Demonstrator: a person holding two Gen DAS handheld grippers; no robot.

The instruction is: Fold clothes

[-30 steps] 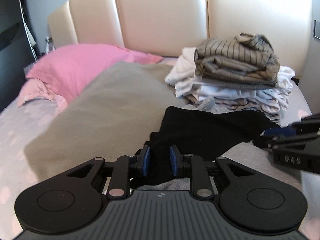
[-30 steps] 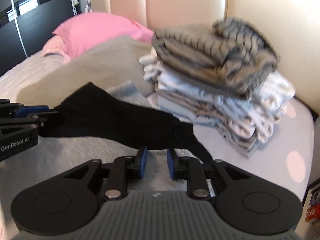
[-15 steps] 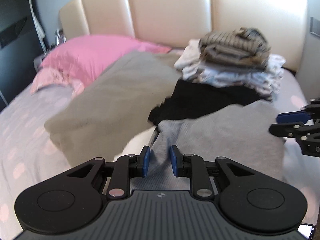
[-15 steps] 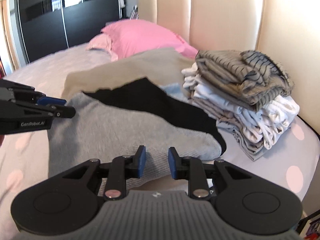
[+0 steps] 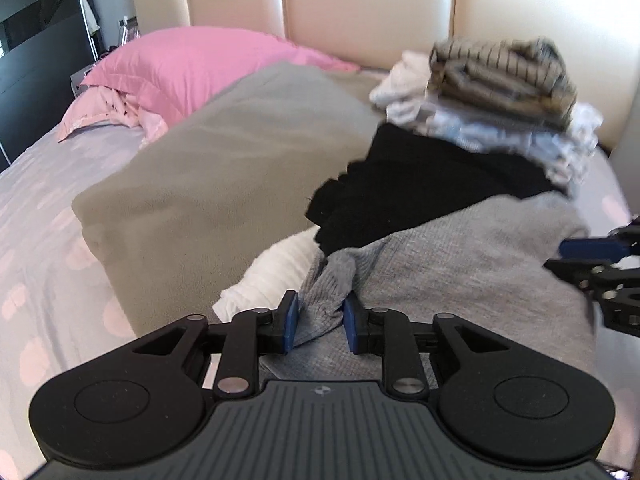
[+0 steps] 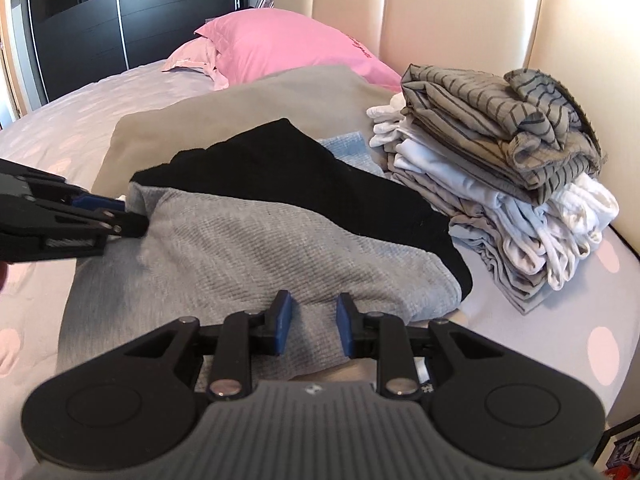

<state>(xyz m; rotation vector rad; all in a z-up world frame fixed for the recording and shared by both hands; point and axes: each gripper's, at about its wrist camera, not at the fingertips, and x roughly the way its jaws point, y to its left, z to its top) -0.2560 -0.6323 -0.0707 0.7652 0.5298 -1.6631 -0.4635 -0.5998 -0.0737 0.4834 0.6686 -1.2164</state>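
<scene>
A grey waffle-knit garment (image 5: 460,272) (image 6: 248,248) lies spread on the bed, its far edge over a black garment (image 5: 420,184) (image 6: 280,168). My left gripper (image 5: 320,322) is shut on a bunched fold at the grey garment's left corner; in the right wrist view it (image 6: 128,220) pinches that corner from the left. My right gripper (image 6: 313,320) is shut on the near right edge of the same garment, with cloth running between its blue pads; it also shows in the left wrist view (image 5: 560,258). A stack of folded clothes (image 6: 500,152) (image 5: 500,80) stands behind, topped by a striped piece.
A taupe blanket (image 5: 220,168) covers the bed's middle, with pink pillows (image 5: 192,60) behind it. A white cloth (image 5: 272,276) peeks out left of the grey garment. A light blue cloth (image 6: 348,148) lies under the black one. The padded headboard (image 5: 360,0) and a dark wardrobe (image 6: 100,20) bound the bed.
Both grippers drew back and up from the pile. The black garment that filled the near view is now farther off, with the grey garment over its near part. The white cloth came into view.
</scene>
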